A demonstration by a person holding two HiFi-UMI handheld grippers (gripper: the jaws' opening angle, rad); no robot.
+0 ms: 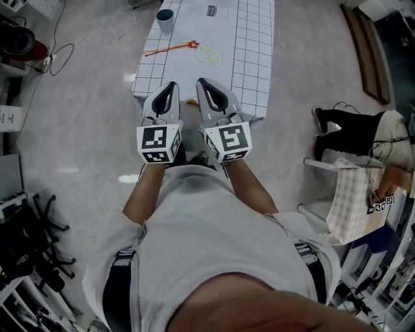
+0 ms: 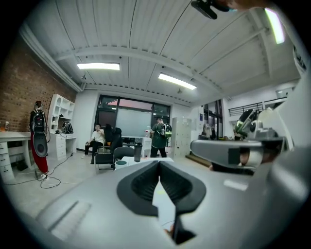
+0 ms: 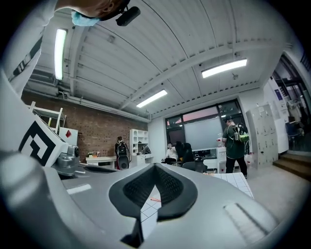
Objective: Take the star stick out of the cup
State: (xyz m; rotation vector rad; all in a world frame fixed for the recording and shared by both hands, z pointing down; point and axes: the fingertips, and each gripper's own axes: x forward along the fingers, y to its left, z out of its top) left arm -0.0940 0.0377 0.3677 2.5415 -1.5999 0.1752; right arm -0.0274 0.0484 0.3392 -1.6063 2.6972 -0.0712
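Looking done: stick (image 1: 170, 48) lies flat on table (image 1: 253, 58), out of cup (image 1: 165, 19) & apart from it. L gripper (image 1: 170, 86) & R gripper (image 1: 202, 84) jaws together, empty, at table's near end. Nothing left, afaict.

The cup (image 1: 165, 20) is set at the table's (image 1: 253, 58) far left; the star stick (image 1: 170, 49) is laid on the table before it, left of two discs (image 1: 209, 52)

— What do your left tongs (image 2: 159, 168) hold?
— Nothing: my left tongs are pressed together, empty.
— And past them?
— A teal-rimmed cup (image 2: 121, 163) on the tabletop (image 2: 133, 161), just left of the tips; a dark bottle (image 2: 138, 152) behind it.
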